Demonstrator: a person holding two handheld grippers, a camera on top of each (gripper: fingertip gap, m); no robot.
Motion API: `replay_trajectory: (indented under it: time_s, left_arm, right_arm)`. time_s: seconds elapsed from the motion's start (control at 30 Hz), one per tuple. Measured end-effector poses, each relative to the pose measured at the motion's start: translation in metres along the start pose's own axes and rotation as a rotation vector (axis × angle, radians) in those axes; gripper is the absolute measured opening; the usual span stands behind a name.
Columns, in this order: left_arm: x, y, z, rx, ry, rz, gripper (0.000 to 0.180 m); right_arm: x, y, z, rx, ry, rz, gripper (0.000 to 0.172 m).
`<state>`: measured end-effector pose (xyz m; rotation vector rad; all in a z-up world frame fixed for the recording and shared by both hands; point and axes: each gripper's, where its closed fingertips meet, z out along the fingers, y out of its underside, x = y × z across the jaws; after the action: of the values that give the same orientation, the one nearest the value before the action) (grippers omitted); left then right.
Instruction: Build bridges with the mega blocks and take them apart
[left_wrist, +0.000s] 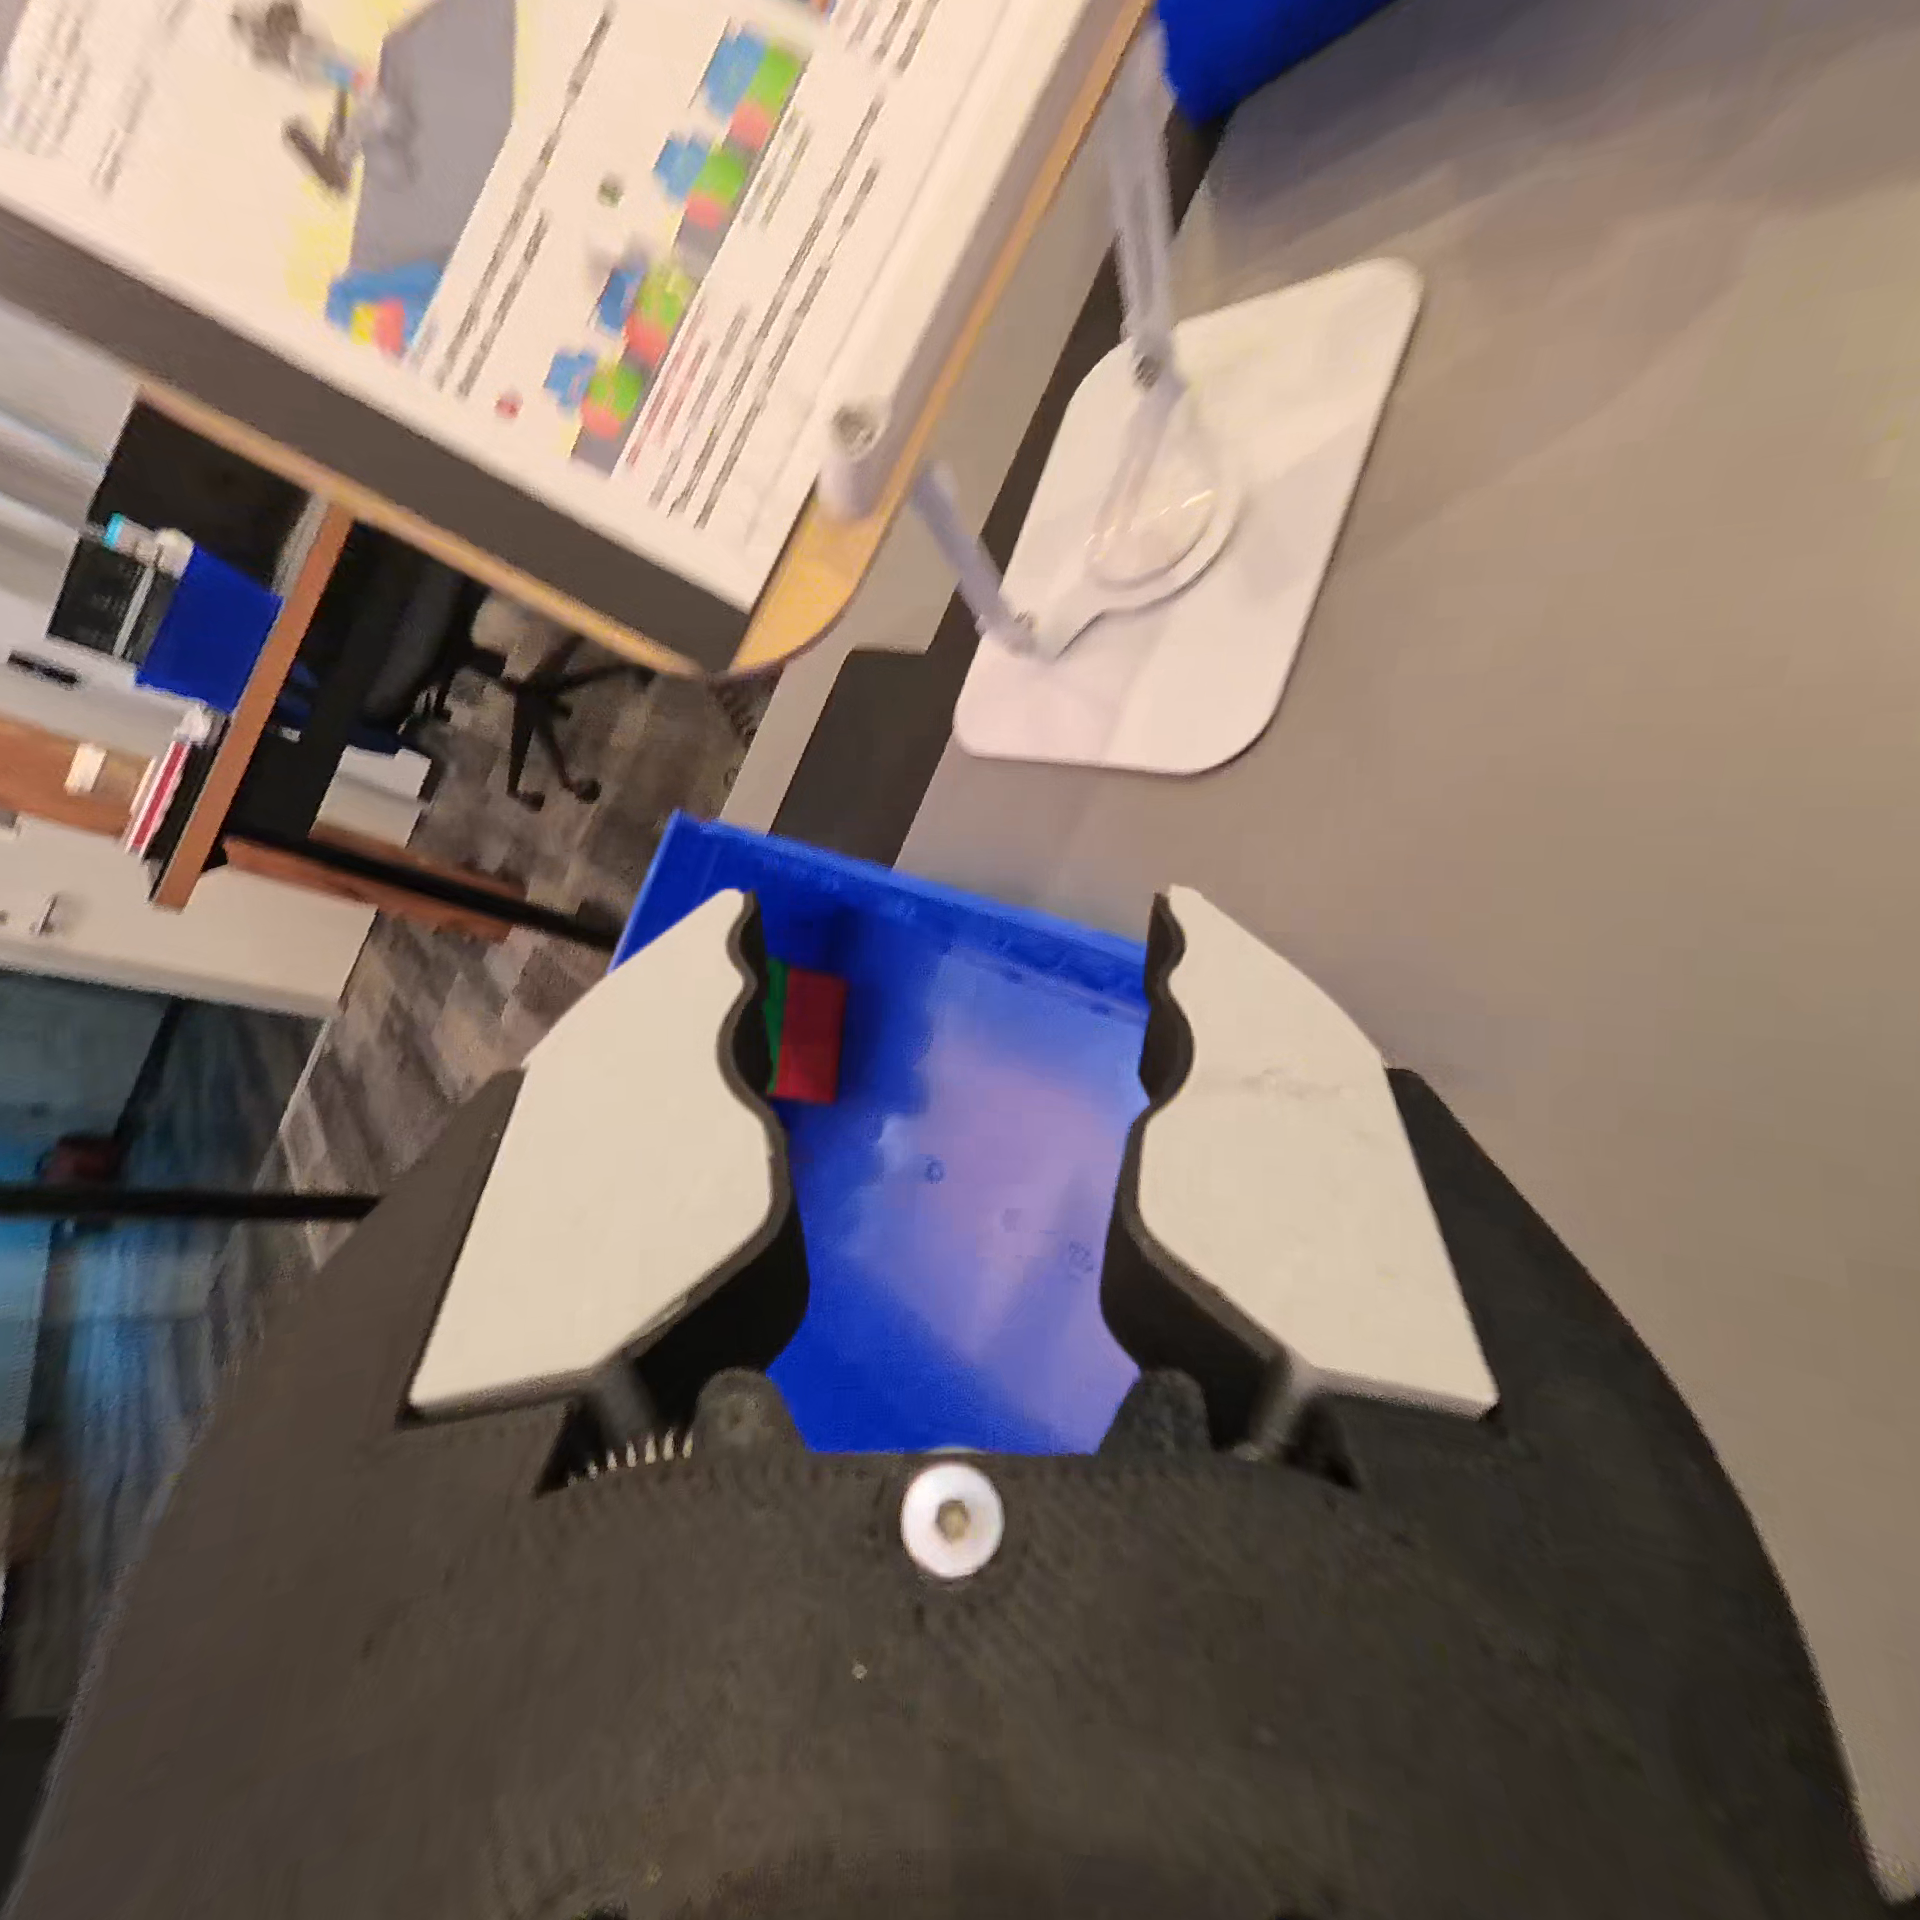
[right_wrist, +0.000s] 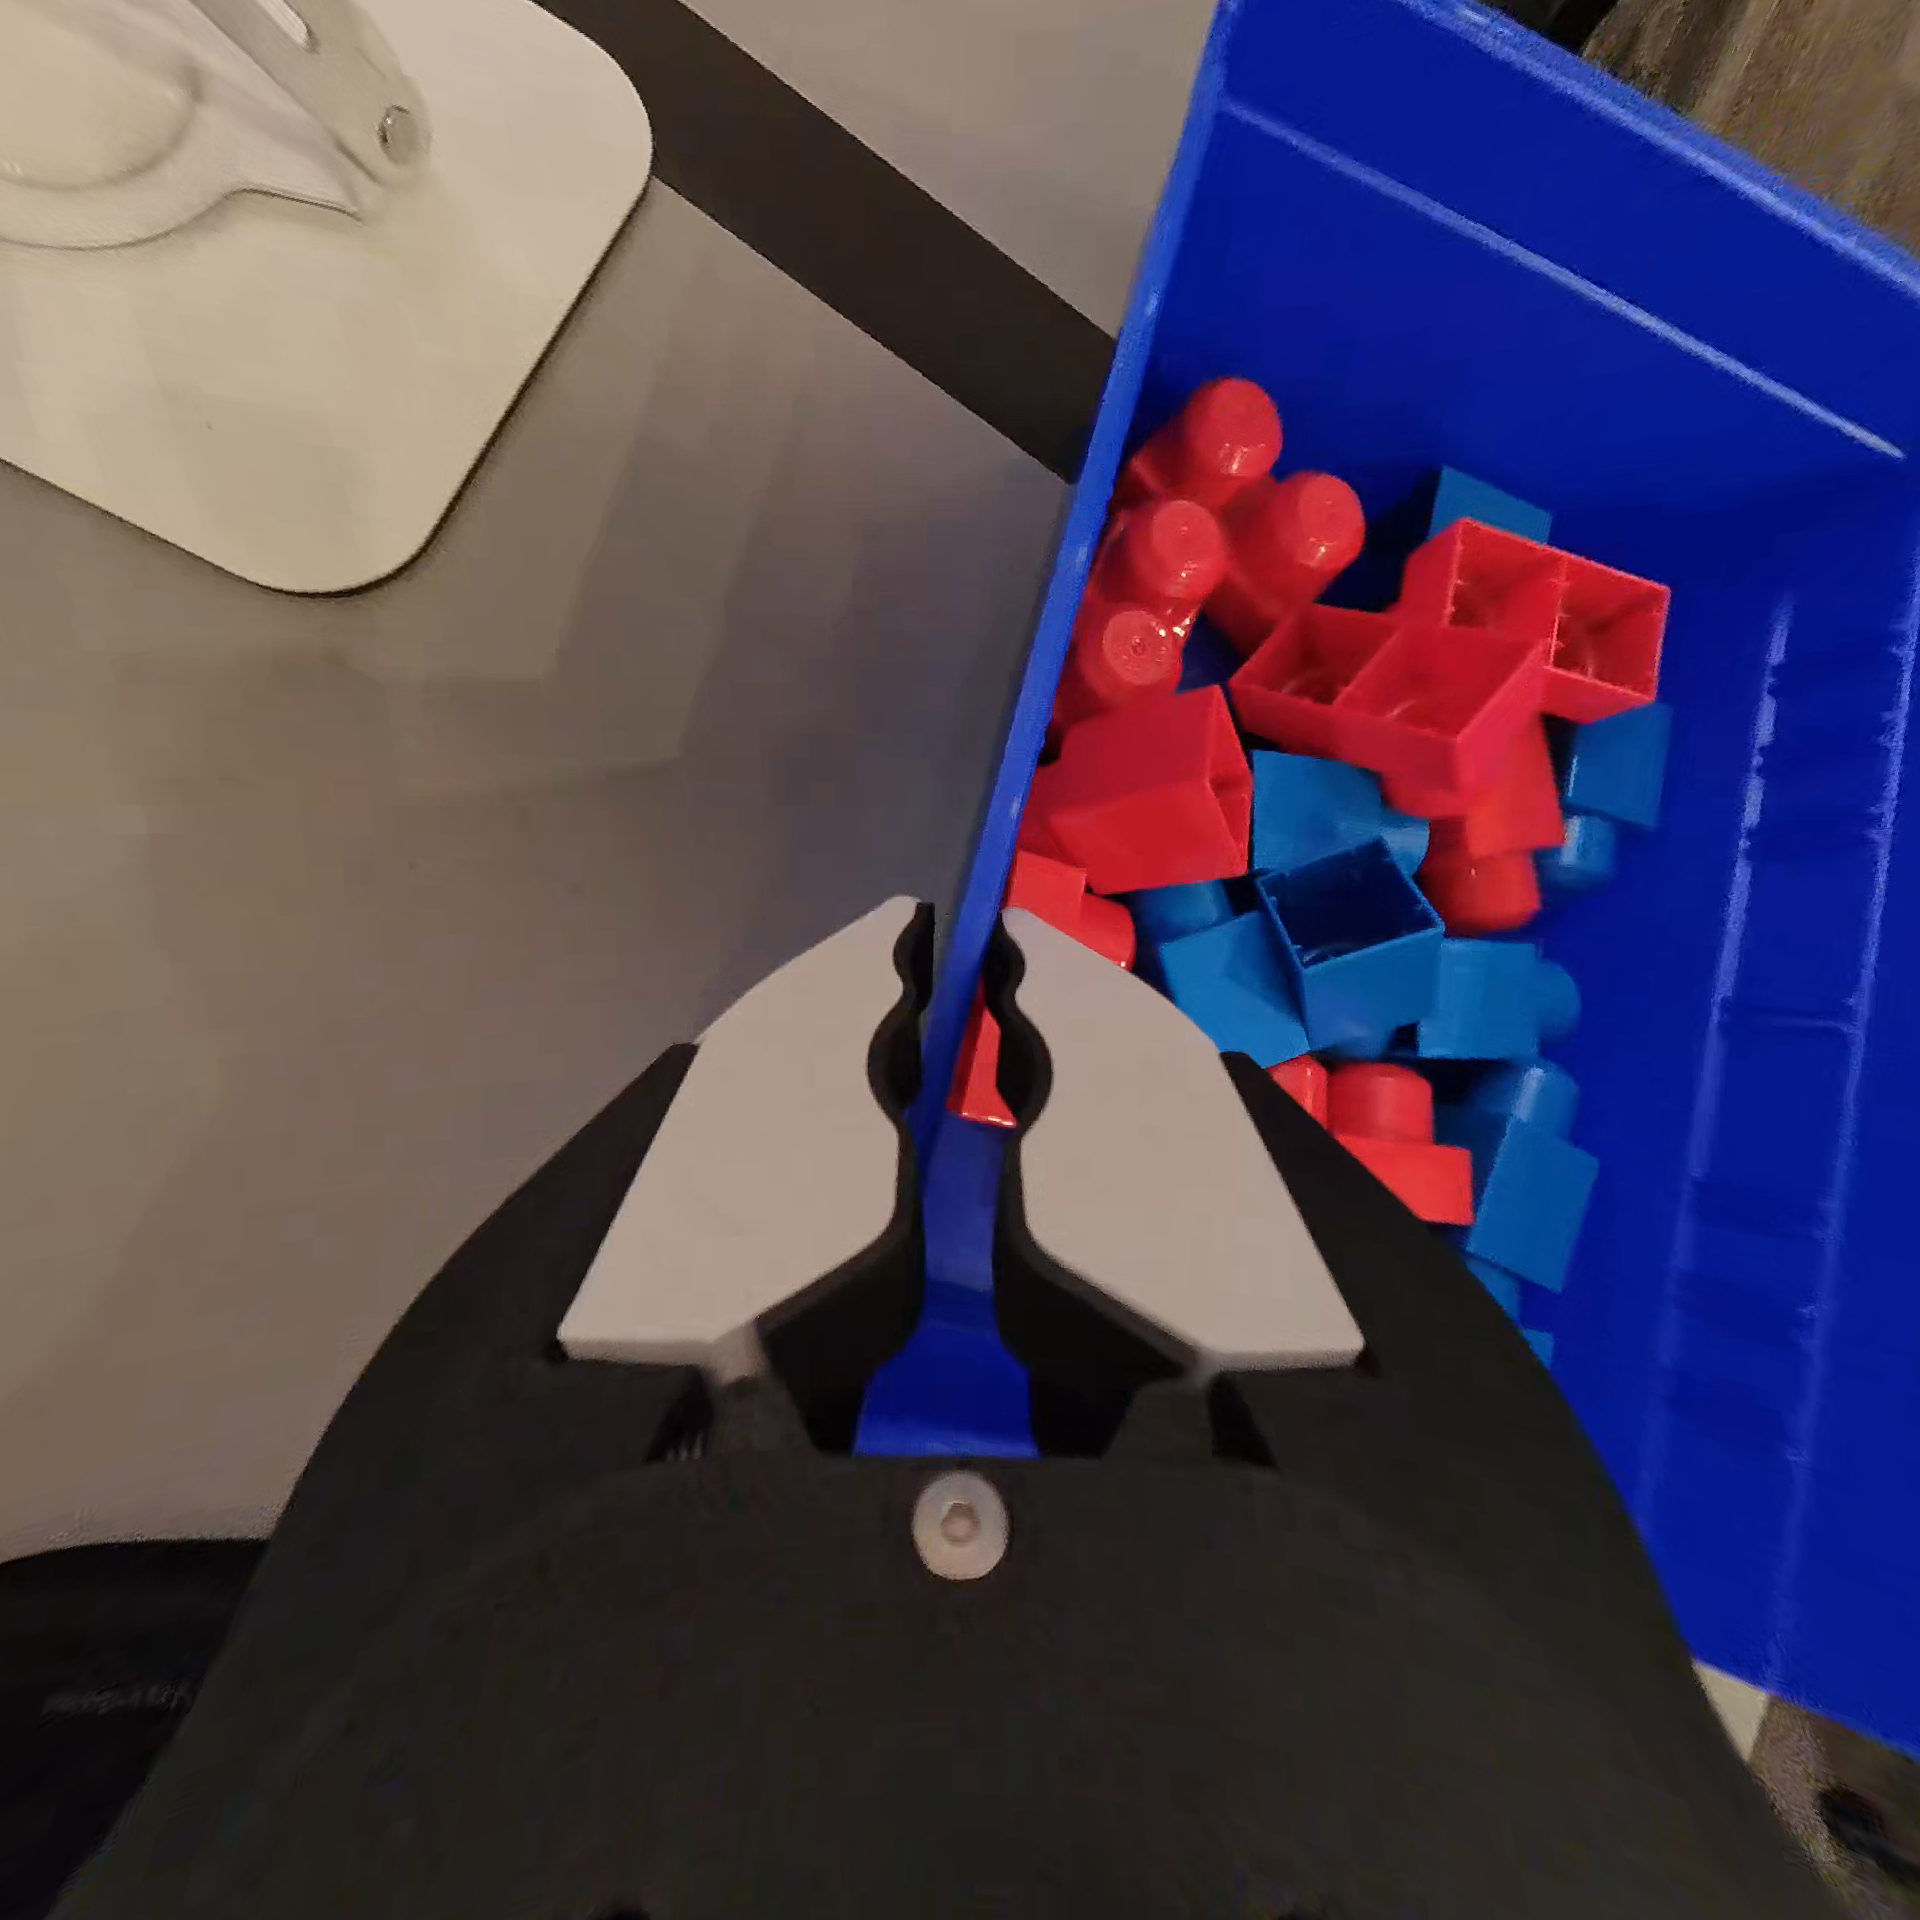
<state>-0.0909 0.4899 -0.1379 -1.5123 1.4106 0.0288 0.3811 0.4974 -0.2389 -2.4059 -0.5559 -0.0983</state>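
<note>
While right gripper (right_wrist: 961, 935) pinches the blue bin (right_wrist: 1455, 312) wall, red and blue blocks (right_wrist: 1351, 790) lie inside; left gripper (left_wrist: 951, 935) gapes wide, holding nothing, over another bin (left_wrist: 935, 1195). Setup step; next likely tip blocks onto desk (right_wrist: 520, 831).

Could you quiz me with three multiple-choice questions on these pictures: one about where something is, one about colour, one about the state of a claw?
1. Where do the loose blocks lie?
A on the white stand base
B inside the blue bin
C on the floor

2. Which colours are those blocks?
A red and blue
B yellow and purple
C black and white

3. How does the left claw stand?
A fingers wide apart
B clamped on a block
C gripping paper

Answers:
1 B, the blocks are piled in the blue bin.
2 A, only red and blue show.
3 A, the left claw gapes over a blue bin.
</note>
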Motion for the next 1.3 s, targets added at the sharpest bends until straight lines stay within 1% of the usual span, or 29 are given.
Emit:
replay_trajectory:
  time_s: [0.07,0.13,0.23,0.27,0.3,0.33,0.4,0.47,0.53,0.6,0.67,0.7,0.73,0.8,0.83,0.9,0.93,0.97,1.03,1.07,1.1,1.13,1.2,1.27,1.3]
  left_arm:
    - [-0.016,0.018,0.007,-0.043,-0.016,-0.021,0.069]
    - [-0.028,0.033,0.017,-0.074,0.004,-0.030,0.068]
    - [-0.045,0.056,0.044,-0.131,0.051,-0.059,0.069]
    - [-0.050,0.063,0.056,-0.144,0.067,-0.055,0.068]
    - [-0.056,0.072,0.067,-0.179,0.080,-0.049,0.068]
    - [-0.062,0.082,0.079,-0.221,0.098,-0.041,0.068]
    - [-0.077,0.100,0.102,-0.290,0.104,-0.031,0.067]
    - [-0.084,0.121,0.125,-0.364,0.149,-0.063,0.068]
    - [-0.090,0.141,0.144,-0.447,0.172,-0.062,0.069]
    - [-0.090,0.158,0.160,-0.535,0.205,-0.055,0.069]
    - [-0.092,0.177,0.172,-0.632,0.214,-0.061,0.065]
    - [-0.091,0.182,0.177,-0.648,0.223,-0.077,0.068]
    - [-0.096,0.181,0.180,-0.634,0.195,-0.074,0.052]
    - [-0.092,0.175,0.176,-0.619,0.258,-0.160,0.042]
    - [-0.090,0.169,0.170,-0.606,0.290,-0.176,0.035]
    - [-0.090,0.158,0.148,-0.589,0.295,-0.153,0.035]
    - [-0.086,0.146,0.134,-0.556,0.310,-0.152,0.035]
    - [-0.084,0.131,0.119,-0.513,0.307,-0.134,0.035]
    - [-0.075,0.099,0.081,-0.460,0.319,-0.094,0.035]
    - [-0.066,0.079,0.061,-0.422,0.347,-0.066,0.035]
    - [-0.056,0.058,0.041,-0.393,0.373,-0.039,0.035]
    - [-0.043,0.038,0.022,-0.376,0.413,-0.007,0.035]
    - [-0.012,0.000,-0.009,-0.346,0.502,0.073,0.035]
    - [0.016,-0.034,-0.031,-0.321,0.575,0.139,0.035]
    - [0.025,-0.049,-0.037,-0.306,0.585,0.164,0.035]
  right_arm:
    - [-0.006,-0.006,0.003,-0.003,0.005,-0.004,0.010]
    - [-0.015,-0.015,0.007,0.007,-0.004,0.034,0.010]
    - [-0.034,-0.030,0.013,0.020,-0.007,0.069,0.012]
    - [-0.042,-0.037,0.015,0.042,-0.033,0.100,0.015]
    - [-0.047,-0.044,0.017,0.066,-0.051,0.123,0.024]
    - [-0.050,-0.049,0.016,0.094,-0.049,0.137,0.039]
    - [-0.052,-0.055,0.008,0.136,-0.020,0.133,0.038]
    - [-0.051,-0.060,-0.003,0.185,0.019,0.110,0.038]
    - [-0.057,-0.062,-0.014,0.222,0.015,0.071,0.035]
    - [-0.065,-0.061,-0.023,0.239,0.018,0.016,0.033]
    - [-0.069,-0.065,-0.037,0.286,0.056,-0.042,0.024]
    - [-0.073,-0.068,-0.044,0.313,0.069,-0.068,0.022]
    - [-0.078,-0.072,-0.052,0.344,0.069,-0.101,0.021]
    - [-0.097,-0.085,-0.069,0.421,0.040,-0.167,0.015]
    - [-0.112,-0.093,-0.078,0.459,-0.005,-0.197,0.015]
    - [-0.150,-0.111,-0.096,0.545,-0.121,-0.267,0.015]
    - [-0.173,-0.119,-0.104,0.570,-0.201,-0.297,0.015]
    - [-0.197,-0.127,-0.111,0.587,-0.296,-0.328,0.016]
    - [-0.239,-0.144,-0.121,0.623,-0.431,-0.379,0.027]
    - [-0.260,-0.152,-0.124,0.627,-0.504,-0.401,0.034]
    - [-0.278,-0.160,-0.125,0.614,-0.560,-0.424,0.049]
    - [-0.293,-0.169,-0.124,0.607,-0.579,-0.454,0.055]
    - [-0.324,-0.184,-0.125,0.604,-0.627,-0.526,0.061]
    - [-0.351,-0.194,-0.124,0.589,-0.679,-0.569,0.067]
    - [-0.364,-0.193,-0.122,0.556,-0.707,-0.603,0.066]
